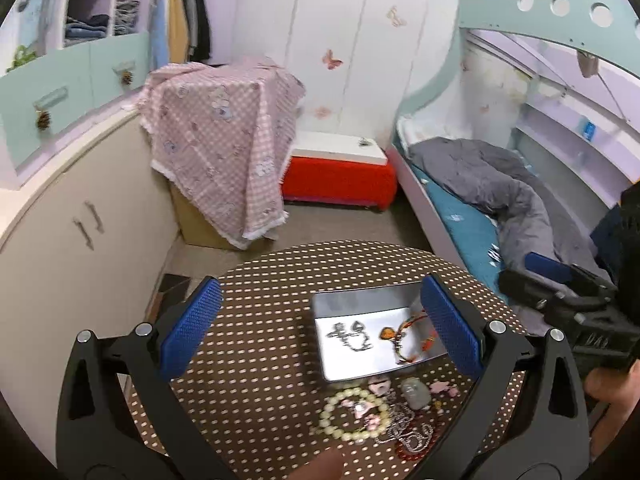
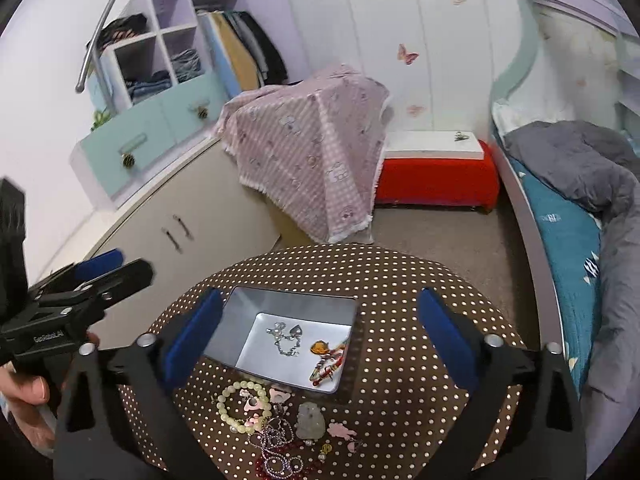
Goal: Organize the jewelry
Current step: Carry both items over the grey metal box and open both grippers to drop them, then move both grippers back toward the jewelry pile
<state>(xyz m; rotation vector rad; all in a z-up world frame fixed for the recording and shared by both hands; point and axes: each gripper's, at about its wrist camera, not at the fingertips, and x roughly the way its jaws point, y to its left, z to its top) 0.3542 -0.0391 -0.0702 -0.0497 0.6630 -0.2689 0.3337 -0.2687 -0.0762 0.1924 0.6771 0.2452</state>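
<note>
A grey metal tin [image 1: 352, 304] [image 2: 256, 308] stands open on a round brown polka-dot table [image 1: 256, 344] [image 2: 400, 320]. Inside lie a silver chain [image 1: 350, 336] [image 2: 285, 340] and an orange-red beaded piece [image 1: 404, 338] [image 2: 326, 360]. In front of the tin sits a loose heap: a cream bead bracelet [image 1: 352, 416] [image 2: 240, 404], a grey stone pendant [image 1: 416, 392] [image 2: 310, 420], pink pieces, silver chains and red beads [image 2: 280, 460]. My left gripper [image 1: 320, 328] hangs open above the table, nothing between its blue pads. My right gripper [image 2: 320, 340] is likewise open and holds nothing.
A bed with a grey duvet [image 1: 500, 192] [image 2: 580, 160] runs along the right. A pink checked cloth [image 1: 224, 140] covers a box behind the table, beside a red bench [image 1: 340, 180]. Beige cabinets [image 1: 80, 240] stand left. A person's hand [image 2: 24, 392] holds the other gripper.
</note>
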